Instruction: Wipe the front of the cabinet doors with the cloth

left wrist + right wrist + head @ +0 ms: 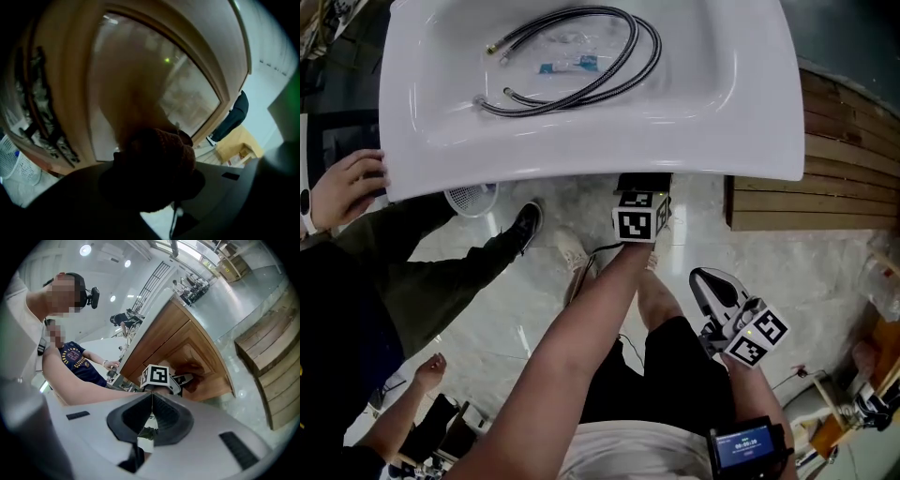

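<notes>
The sink (pixel 722 112) overhangs the door (pixel 154 79), roofing the left tongs (pixel 642 187) and the cloth (pixel 159 159) they clamp. A bystander's shoe (pixel 526 225) stands at their 9 o'clock, wooden planks (pixel 825 178) at 3 o'clock. The floor (pixel 825 281) by the closed right tongs (pixel 708 281) lies open.

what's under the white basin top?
In the head view the basin covers everything below. The right gripper view shows a wooden cabinet door beneath it, with the left gripper holding a brown cloth against it. What's behind the door is not visible.
</notes>
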A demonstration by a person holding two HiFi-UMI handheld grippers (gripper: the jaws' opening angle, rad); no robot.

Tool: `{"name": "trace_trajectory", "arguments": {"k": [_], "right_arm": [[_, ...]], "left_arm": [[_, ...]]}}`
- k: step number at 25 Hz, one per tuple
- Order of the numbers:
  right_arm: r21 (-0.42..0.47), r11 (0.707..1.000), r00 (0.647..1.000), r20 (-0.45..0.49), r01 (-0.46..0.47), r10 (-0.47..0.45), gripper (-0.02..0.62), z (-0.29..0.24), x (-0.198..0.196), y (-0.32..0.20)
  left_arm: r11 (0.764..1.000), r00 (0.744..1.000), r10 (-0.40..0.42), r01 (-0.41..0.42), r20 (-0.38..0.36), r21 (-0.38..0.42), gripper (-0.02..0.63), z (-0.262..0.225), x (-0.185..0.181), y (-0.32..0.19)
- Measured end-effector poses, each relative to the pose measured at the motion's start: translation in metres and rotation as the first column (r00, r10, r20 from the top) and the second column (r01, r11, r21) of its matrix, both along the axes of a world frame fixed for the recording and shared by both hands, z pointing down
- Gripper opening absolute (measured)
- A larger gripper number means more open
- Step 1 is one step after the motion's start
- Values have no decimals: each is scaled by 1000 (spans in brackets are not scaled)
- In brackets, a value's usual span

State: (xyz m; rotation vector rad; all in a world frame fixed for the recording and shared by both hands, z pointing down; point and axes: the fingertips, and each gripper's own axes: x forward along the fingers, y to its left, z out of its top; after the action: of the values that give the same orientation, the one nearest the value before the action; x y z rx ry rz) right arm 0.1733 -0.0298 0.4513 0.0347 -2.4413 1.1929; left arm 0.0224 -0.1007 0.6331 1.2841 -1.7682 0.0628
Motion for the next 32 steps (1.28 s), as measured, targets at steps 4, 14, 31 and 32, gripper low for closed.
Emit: {"name": "trace_trajectory", "arguments": {"k": [4,14,31,32], "right_arm": [[-3,1000,1000,-8,6,-6,14,3,-3,8],[-4,1000,1000,-7,23,-23,14,8,-18,28],[-4,999,999,3,-53,53,14,25,4,-3],[-3,998,998,-2,-63,63,14,27,9,-6]], "left_arm": [[992,992,-122,122,11,10,152,4,-31,31],[963,963,-267,268,19,-31,152,27,-74,91],[996,996,90,-90,-14,27,152,43,30,-27],[991,992,126,-125,-19,46,152,41,41,-39]]}}
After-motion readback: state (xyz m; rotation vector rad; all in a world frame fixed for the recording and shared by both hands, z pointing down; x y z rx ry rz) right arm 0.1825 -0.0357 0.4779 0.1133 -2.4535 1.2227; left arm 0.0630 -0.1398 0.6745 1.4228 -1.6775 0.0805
